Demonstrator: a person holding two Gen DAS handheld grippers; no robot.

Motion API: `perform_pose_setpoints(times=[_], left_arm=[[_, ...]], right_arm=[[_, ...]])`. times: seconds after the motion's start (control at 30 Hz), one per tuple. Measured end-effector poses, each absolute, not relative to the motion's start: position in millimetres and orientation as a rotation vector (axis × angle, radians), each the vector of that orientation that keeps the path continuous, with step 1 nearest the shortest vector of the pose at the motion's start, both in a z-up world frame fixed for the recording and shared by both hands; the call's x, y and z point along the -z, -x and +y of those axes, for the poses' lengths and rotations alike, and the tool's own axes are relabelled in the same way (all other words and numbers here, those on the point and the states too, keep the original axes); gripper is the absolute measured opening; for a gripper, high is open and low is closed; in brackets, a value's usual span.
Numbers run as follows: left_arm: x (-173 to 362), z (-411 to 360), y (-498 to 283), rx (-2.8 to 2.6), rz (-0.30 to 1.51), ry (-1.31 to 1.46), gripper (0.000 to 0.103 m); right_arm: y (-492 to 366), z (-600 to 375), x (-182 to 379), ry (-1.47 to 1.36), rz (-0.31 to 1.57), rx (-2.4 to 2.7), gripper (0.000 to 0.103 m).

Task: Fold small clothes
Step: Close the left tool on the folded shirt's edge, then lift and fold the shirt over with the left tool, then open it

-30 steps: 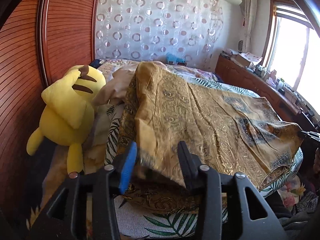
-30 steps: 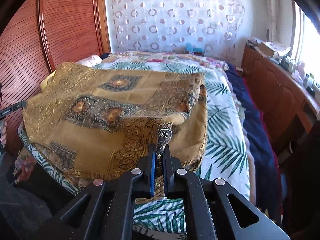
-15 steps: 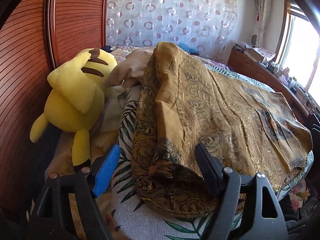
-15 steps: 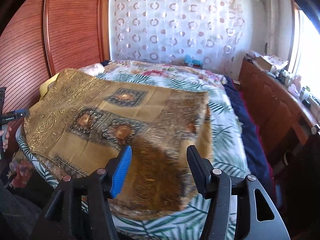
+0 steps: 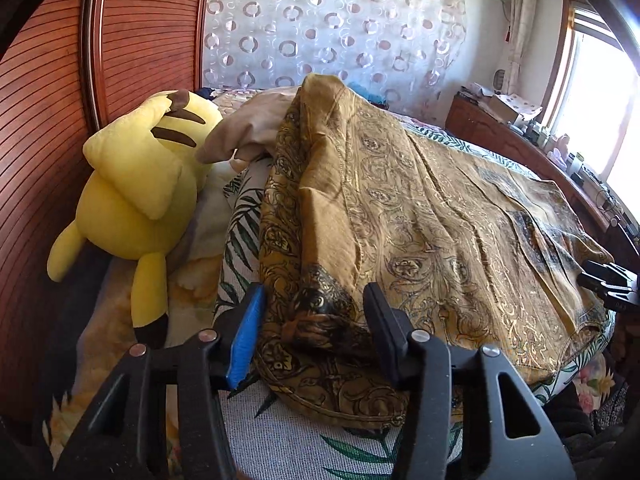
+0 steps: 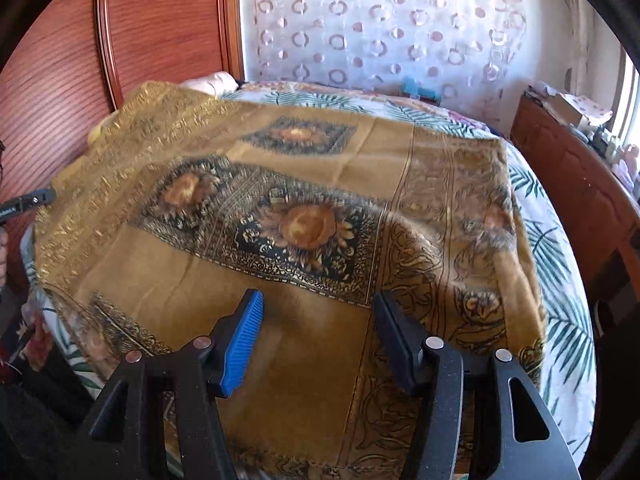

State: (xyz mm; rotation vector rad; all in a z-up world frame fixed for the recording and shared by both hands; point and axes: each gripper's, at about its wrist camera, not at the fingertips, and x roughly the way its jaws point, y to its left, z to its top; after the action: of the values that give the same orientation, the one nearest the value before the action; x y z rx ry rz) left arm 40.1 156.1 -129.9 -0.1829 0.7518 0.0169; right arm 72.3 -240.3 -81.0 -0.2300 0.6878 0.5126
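Note:
A golden-brown patterned cloth (image 5: 420, 216) lies spread on the bed, folded over itself; it also fills the right wrist view (image 6: 304, 216). My left gripper (image 5: 314, 312) is open, its jaws on either side of the cloth's crumpled near corner without pinching it. My right gripper (image 6: 318, 320) is open and empty just above the cloth's near edge. The right gripper's tip shows at the right edge of the left wrist view (image 5: 608, 284), and the left gripper's tip shows at the left edge of the right wrist view (image 6: 28, 204).
A yellow plush toy (image 5: 136, 196) lies left of the cloth by the wooden headboard (image 5: 48, 120). A beige garment (image 5: 248, 128) lies behind it. The bed has a leaf-print sheet (image 6: 560, 248). A wooden dresser (image 6: 576, 184) stands on the right.
Both grippers have opened and let go of the cloth, which has dropped flat onto the bed. The left gripper has closed in around the cloth's near corner.

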Motion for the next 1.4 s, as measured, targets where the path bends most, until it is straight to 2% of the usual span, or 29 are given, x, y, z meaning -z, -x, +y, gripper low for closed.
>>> perform_pose_setpoints(times=[0.13, 0.23, 0.6, 0.7, 0.73, 0.8, 1.07, 1.4], left_arm=[[132, 157, -41, -0.025, 0.757, 0.19, 0.052], [133, 158, -41, -0.023, 0.757, 0.19, 0.052], [136, 160, -42, -0.039, 0.756, 0.186, 0.051], [136, 153, -42, -0.001, 0.76, 0.168, 0.022], [135, 151, -42, 0.002, 0.758, 0.171, 0.017], [130, 148, -41, 0.003, 0.745, 0.16, 0.013], [85, 128, -33, 0.069, 0.617, 0.183, 0.01], [29, 52, -61, 0.283, 0.52, 0.136, 0.01]], right_arm=[[-72, -238, 85, 0.232, 0.667, -0.528, 0.078], [-72, -238, 89, 0.216, 0.657, -0.521, 0.084], [-59, -234, 92, 0.222, 0.64, -0.519, 0.084], [-59, -233, 93, 0.222, 0.639, -0.52, 0.084], [-58, -234, 92, 0.221, 0.639, -0.52, 0.084], [-58, -235, 92, 0.221, 0.638, -0.521, 0.084], [-58, -234, 90, 0.222, 0.642, -0.522, 0.084], [-45, -278, 63, 0.181, 0.591, -0.46, 0.084]])
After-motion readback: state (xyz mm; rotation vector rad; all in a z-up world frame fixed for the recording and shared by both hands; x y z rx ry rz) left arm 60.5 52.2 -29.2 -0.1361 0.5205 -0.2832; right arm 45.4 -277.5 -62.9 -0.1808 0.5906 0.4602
